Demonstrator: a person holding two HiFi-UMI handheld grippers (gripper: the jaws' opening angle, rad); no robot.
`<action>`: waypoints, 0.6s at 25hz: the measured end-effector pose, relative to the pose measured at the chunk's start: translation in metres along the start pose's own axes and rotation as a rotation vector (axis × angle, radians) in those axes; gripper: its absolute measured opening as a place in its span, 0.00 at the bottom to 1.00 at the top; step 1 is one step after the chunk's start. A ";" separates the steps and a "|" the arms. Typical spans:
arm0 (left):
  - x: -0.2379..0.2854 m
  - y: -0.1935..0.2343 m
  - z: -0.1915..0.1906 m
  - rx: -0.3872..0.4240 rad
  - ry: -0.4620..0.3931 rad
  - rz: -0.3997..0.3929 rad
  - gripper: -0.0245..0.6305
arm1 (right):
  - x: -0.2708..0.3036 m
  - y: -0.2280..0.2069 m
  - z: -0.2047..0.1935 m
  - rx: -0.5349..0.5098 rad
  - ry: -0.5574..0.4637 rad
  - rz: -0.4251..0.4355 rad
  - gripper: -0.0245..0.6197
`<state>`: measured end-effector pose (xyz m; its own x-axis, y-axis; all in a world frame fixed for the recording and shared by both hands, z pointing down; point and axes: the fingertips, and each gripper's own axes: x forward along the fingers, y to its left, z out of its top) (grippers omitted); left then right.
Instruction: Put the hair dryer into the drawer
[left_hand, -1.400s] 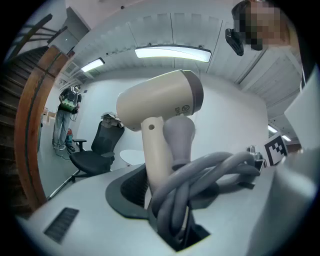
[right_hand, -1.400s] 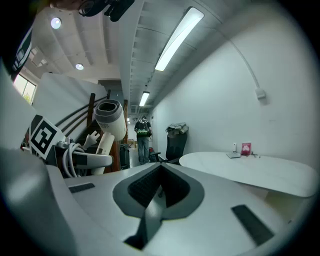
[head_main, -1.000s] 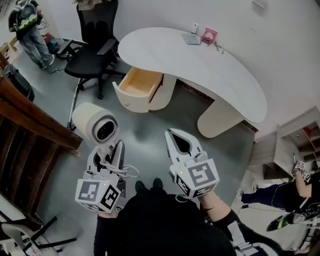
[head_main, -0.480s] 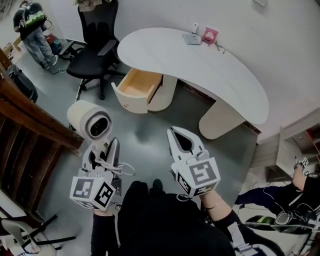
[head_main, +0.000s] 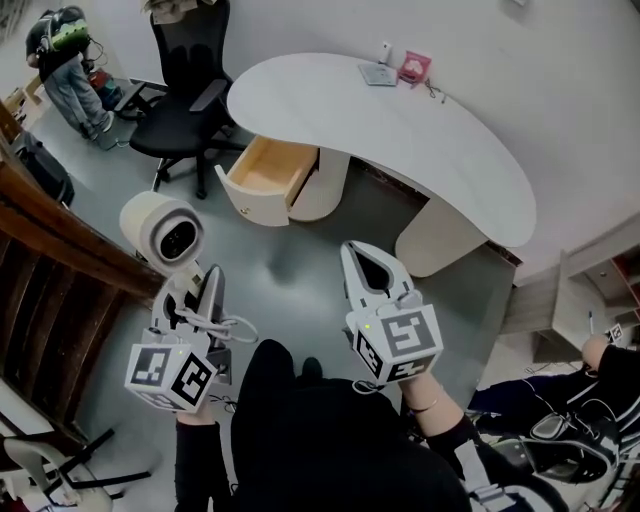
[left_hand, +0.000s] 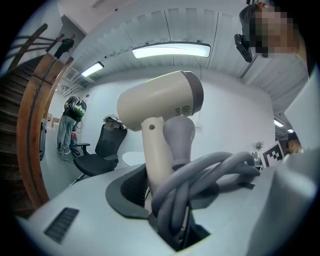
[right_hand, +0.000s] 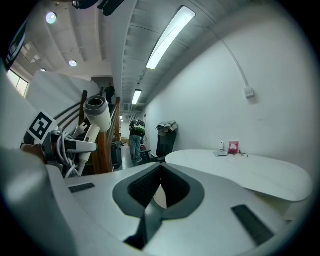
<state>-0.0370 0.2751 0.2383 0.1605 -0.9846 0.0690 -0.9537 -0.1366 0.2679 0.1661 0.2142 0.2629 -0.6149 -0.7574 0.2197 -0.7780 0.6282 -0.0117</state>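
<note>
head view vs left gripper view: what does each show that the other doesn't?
Head view only: the open drawer, and the jaws of the right gripper, together with nothing between. Left gripper view only: the ceiling light, and, up close, the left gripper clamped on the handle of the hair dryer beside the bundled cord. Both: the hair dryer, the black office chair, a standing person in the far corner.

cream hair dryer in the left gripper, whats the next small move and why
Probably carry the cream hair dryer forward toward the open wooden drawer under the white desk: the left gripper is shut on its handle, the drawer stands open some way ahead.
</note>
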 end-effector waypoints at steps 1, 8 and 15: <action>0.002 0.000 0.000 -0.005 0.001 -0.001 0.30 | 0.001 -0.002 0.000 0.001 0.001 -0.001 0.05; 0.017 0.010 -0.005 0.007 0.042 -0.006 0.30 | 0.017 -0.007 -0.004 0.001 0.024 -0.006 0.05; 0.047 0.031 -0.007 0.002 0.070 -0.045 0.30 | 0.048 -0.012 -0.004 0.000 0.042 -0.029 0.05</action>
<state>-0.0570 0.2256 0.2569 0.2208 -0.9674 0.1240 -0.9454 -0.1811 0.2708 0.1464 0.1714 0.2775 -0.5862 -0.7672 0.2604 -0.7953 0.6061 -0.0045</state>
